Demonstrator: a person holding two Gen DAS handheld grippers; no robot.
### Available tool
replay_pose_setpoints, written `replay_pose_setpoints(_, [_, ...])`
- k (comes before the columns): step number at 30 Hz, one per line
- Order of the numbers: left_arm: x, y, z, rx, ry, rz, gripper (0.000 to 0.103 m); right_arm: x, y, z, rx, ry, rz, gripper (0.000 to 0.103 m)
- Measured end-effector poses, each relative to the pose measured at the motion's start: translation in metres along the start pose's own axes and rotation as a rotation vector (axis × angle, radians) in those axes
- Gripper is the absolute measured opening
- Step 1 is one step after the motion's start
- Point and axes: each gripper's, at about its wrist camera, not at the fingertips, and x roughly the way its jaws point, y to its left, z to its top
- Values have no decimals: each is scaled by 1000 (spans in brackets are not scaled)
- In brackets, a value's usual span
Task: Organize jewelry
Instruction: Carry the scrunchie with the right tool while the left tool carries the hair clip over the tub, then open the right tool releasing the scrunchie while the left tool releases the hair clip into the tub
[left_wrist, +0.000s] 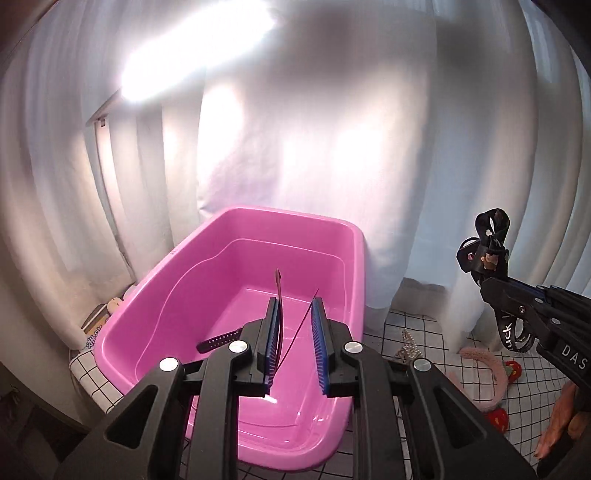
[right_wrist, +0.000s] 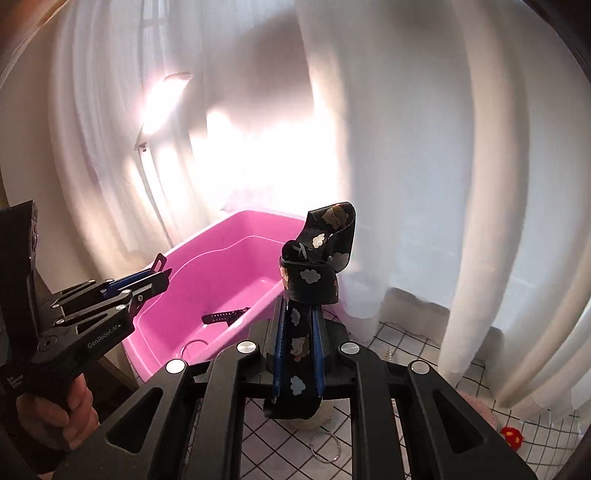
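My left gripper (left_wrist: 295, 306) hangs over the pink plastic tub (left_wrist: 343, 229), shut on a thin dark red strap (left_wrist: 279, 295) that lies along its left pad and sticks up past the tips. In the right wrist view the left gripper (right_wrist: 164, 275) shows a small dark buckle (right_wrist: 159, 260) at its tip. My right gripper (right_wrist: 300, 308) is shut on a black ribbon band printed with clouds and cartoon figures (right_wrist: 321, 240), looped above the fingers and hanging below them. It is held beside the tub's right rim (right_wrist: 258, 308). A black perforated strap (left_wrist: 218, 341) lies in the tub.
White curtains (left_wrist: 332, 147) hang close behind the tub. On the grid-patterned cloth (left_wrist: 461, 380) to the right lie a pink fuzzy headband with red strawberries (left_wrist: 480, 354), a beaded piece (left_wrist: 408, 345) and a metal ring (right_wrist: 325, 448). A person's hand (right_wrist: 70, 417) grips the left handle.
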Motion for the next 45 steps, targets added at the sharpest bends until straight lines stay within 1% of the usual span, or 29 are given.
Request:
replay_pose_setpoints(4, [27, 44, 3, -57, 63, 65, 18, 61, 37, 25, -49, 65, 88, 13])
replay_pose_setpoints(6, [39, 59, 2, -69, 89, 92, 18, 89, 51, 29, -52, 105, 115, 13])
replay_pose_setpoints(9, [55, 77, 1, -84, 133, 111, 18, 124, 66, 34, -68, 164, 116, 13])
replay_pose_setpoints(12, [73, 89, -1, -102, 191, 119, 18, 149, 75, 39, -78, 212, 104, 13])
replay_pose_setpoints(15, [85, 97, -5, -117, 244, 126, 21, 166, 76, 39, -79, 254, 82, 13])
replay_pose_setpoints(18, [94, 102, -7, -107, 274, 131, 23, 184, 77, 42, -75, 288, 58, 13])
replay_pose_setpoints(20, [98, 104, -8, -100, 288, 129, 24, 193, 74, 40, -74, 305, 45, 13])
replay_pose_setpoints(22, [101, 105, -9, -95, 300, 127, 25, 195, 74, 38, -72, 303, 30, 13])
replay_pose_setpoints(27, [108, 110, -10, -97, 313, 130, 25, 208, 74, 36, -69, 324, 7, 13])
replay_pose_setpoints(28, [108, 111, -10, -97, 315, 129, 26, 210, 73, 35, -67, 330, 4, 16])
replay_pose_setpoints(29, [109, 111, -10, -99, 318, 131, 29, 212, 73, 35, -64, 339, 7, 21])
replay_pose_setpoints(30, [109, 112, -10, -103, 321, 135, 46, 213, 73, 35, -63, 345, 0, 37])
replay_pose_setpoints(31, [108, 114, -9, -110, 319, 140, 75, 214, 73, 35, -63, 344, -9, 55])
replay_pose_setpoints(32, [106, 116, -9, -122, 311, 148, 87, 213, 73, 36, -62, 336, -18, 59])
replay_pose_setpoints(33, [102, 118, -8, -135, 295, 150, 92, 210, 72, 37, -61, 324, -26, 60])
replay_pose_setpoints(34, [100, 119, -7, -140, 285, 151, 93, 207, 72, 38, -63, 313, -35, 60])
replay_pose_setpoints(39, [96, 119, -8, -130, 286, 163, 92, 199, 67, 41, -53, 287, -57, 60])
replay_pose_setpoints(41, [93, 117, -9, -121, 281, 178, 93, 195, 64, 41, -46, 281, -60, 60])
replay_pose_setpoints(45, [86, 114, -10, -115, 269, 185, 93, 184, 57, 39, -22, 267, -59, 60])
